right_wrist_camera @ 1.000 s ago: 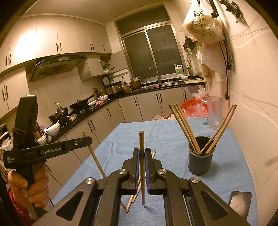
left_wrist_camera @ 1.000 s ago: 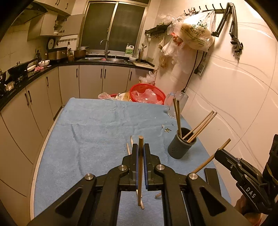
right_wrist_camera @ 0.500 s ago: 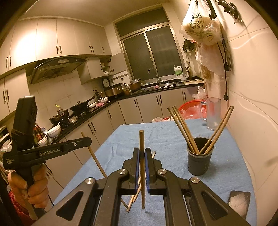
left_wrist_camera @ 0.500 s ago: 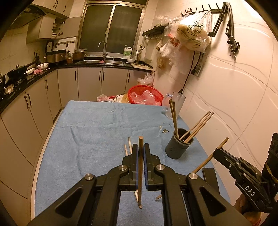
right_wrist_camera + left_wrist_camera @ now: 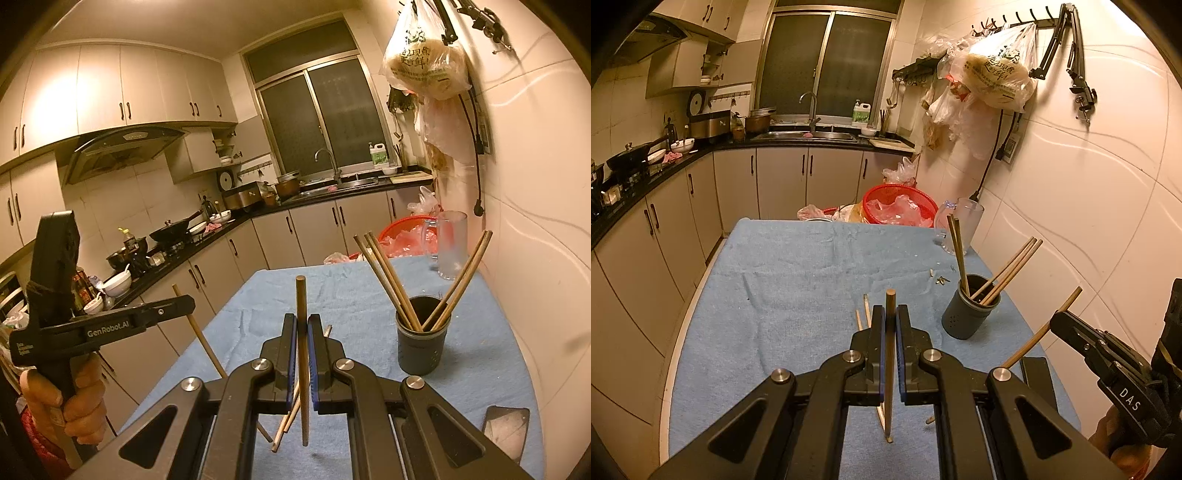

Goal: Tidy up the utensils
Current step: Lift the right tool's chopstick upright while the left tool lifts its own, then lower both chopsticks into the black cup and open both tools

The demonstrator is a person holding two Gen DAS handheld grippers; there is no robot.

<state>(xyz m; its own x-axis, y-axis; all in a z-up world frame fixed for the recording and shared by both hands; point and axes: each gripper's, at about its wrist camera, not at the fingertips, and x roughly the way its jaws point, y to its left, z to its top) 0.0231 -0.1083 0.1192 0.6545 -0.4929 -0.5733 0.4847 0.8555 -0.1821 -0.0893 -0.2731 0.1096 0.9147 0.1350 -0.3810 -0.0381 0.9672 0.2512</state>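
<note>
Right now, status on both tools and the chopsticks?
Left tool shut on one chopstick. Right tool shut on another chopstick. Holder cup has four; loose ones on the blue cloth. Path to cup open.

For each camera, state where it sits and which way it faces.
Left wrist: on the left gripper, looking down the blue-clothed table toward the window; its fingers clamp a chopstick; right gripper shows at the right edge.
Right wrist: on the right gripper, facing the same way, clamping another chopstick; left gripper and hand show at left.
Shared: grey holder, table.
</note>
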